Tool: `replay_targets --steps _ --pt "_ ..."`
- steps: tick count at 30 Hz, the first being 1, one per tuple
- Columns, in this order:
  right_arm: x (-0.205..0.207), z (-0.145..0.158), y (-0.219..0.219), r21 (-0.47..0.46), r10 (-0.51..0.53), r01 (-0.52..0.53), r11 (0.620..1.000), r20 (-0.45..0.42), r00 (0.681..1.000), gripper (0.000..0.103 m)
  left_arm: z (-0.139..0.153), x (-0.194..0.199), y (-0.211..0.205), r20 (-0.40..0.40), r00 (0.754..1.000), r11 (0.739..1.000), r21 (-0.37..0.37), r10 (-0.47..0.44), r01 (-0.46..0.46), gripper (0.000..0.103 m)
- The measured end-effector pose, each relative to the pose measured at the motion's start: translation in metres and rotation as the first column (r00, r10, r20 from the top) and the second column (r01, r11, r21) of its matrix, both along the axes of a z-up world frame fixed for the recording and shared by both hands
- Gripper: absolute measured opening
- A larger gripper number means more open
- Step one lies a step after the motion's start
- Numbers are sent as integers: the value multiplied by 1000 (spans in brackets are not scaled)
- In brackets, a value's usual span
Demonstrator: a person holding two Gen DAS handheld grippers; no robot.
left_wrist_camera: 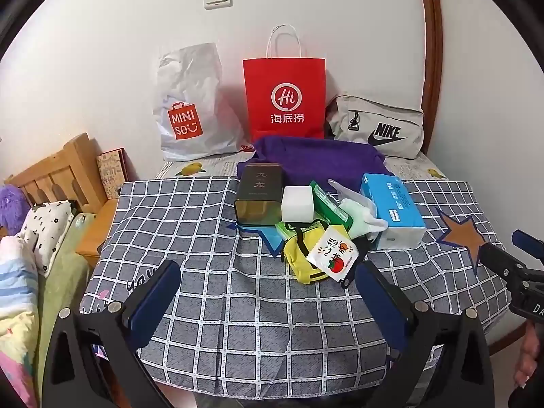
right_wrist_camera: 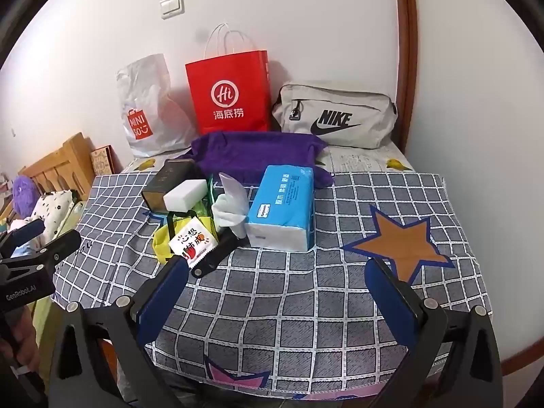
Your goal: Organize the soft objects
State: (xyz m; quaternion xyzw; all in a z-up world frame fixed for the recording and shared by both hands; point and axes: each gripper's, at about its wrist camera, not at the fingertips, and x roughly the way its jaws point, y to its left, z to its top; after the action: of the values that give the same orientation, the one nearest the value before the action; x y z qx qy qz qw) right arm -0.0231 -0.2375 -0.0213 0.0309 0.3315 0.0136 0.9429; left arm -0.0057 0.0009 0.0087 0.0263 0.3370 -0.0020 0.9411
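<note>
Left wrist view is giving us the pile square on: we are looking at a small heap of things near the middle of the bench (left_wrist_camera: 210,309), on its checked cloth. Both tools are hanging back from it. We are holding the left hand-held gripper (left_wrist_camera: 268,292) released, jaws spread wide with nothing between them, and the right hand-held gripper (right_wrist_camera: 277,285) likewise spread and empty, short of the heap.

We are judging the soft pieces first. The blue tissue pack (right_wrist_camera: 284,207) is lying on the heap's right, light and squashy in a slick film; we are expecting it to dent and slide, so a hold across its narrow width near the middle looks best. The white gloves (right_wrist_camera: 229,205) are leaning just beside it, limp, and will likely droop from any pinch; bunching them at the cuff seems safest. The yellow pouch (left_wrist_camera: 302,258) is lying at the front under a printed sachet (left_wrist_camera: 335,256), floppy, with a dark strap that could snag. The white sponge block (left_wrist_camera: 297,204) is resting against the dark tin (left_wrist_camera: 260,192), springy and very light. The purple cloth (left_wrist_camera: 316,158) is lying behind, possibly a towel, though its folds are hard to read. 3 bags are standing by the wall.
</note>
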Motion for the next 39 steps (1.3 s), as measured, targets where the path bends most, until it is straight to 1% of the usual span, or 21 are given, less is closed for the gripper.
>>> replay_targets --steps 39 --pt "-4 4 9 -13 15 -15 1000 15 1000 102 7 -2 4 11 1000 1000 14 18 -18 103"
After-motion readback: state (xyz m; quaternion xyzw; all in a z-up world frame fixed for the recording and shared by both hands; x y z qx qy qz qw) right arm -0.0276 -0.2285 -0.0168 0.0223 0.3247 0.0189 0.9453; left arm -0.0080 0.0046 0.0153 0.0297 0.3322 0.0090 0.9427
